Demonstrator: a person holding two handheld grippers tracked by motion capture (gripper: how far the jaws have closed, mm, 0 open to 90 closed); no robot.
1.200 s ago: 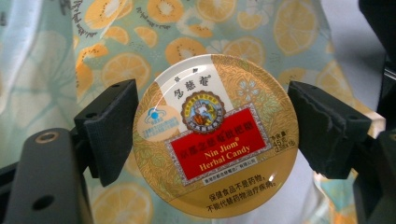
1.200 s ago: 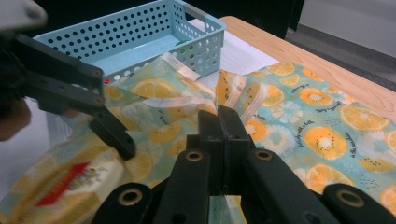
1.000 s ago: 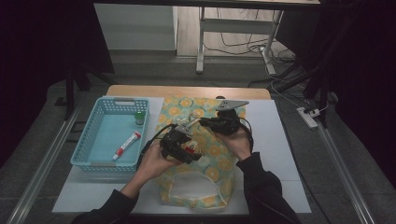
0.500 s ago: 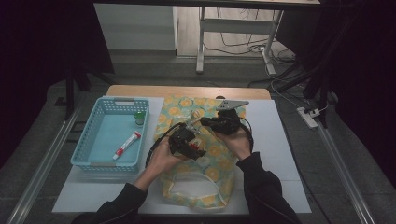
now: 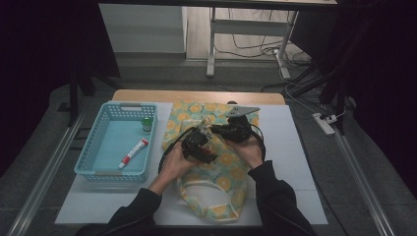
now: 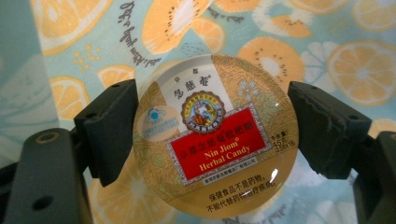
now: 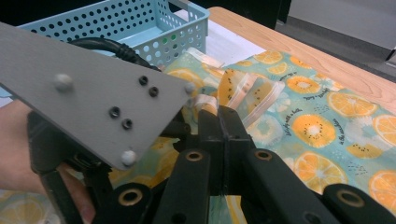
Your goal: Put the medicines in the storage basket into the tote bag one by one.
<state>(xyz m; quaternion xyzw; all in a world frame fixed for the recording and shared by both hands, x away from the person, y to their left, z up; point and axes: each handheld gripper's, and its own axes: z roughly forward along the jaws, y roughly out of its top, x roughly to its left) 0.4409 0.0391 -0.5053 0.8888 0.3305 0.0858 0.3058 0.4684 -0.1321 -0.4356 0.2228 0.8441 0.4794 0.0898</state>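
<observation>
A round gold tin [image 6: 215, 135] with a red "Nin Jiom Herbal Candy" label sits between the jaws of my left gripper [image 6: 212, 126], which is shut on its two sides. Below it lies a pale blue bag printed with orange slices [image 6: 336, 60]. In the high view this bag [image 5: 221, 172] lies on the white mat, and my left gripper [image 5: 199, 145] hovers over its upper part. My right gripper [image 7: 219, 126] is shut on the bag's raised clear edge [image 7: 205, 105]. It meets the left one over the bag [image 5: 215, 130].
A light blue perforated basket [image 5: 98, 164] stands left of the bag, holding a red-and-white tube [image 5: 133, 152] and a small green bottle [image 5: 146, 124]. The other hand's gripper with a grey plate [image 7: 93, 88] crowds the left of the right gripper view. The wooden table edge [image 5: 196, 96] runs behind.
My left hand has carried the tin to the right and a little lower, closer to the right gripper. The right gripper has kept still on the bag's edge.
</observation>
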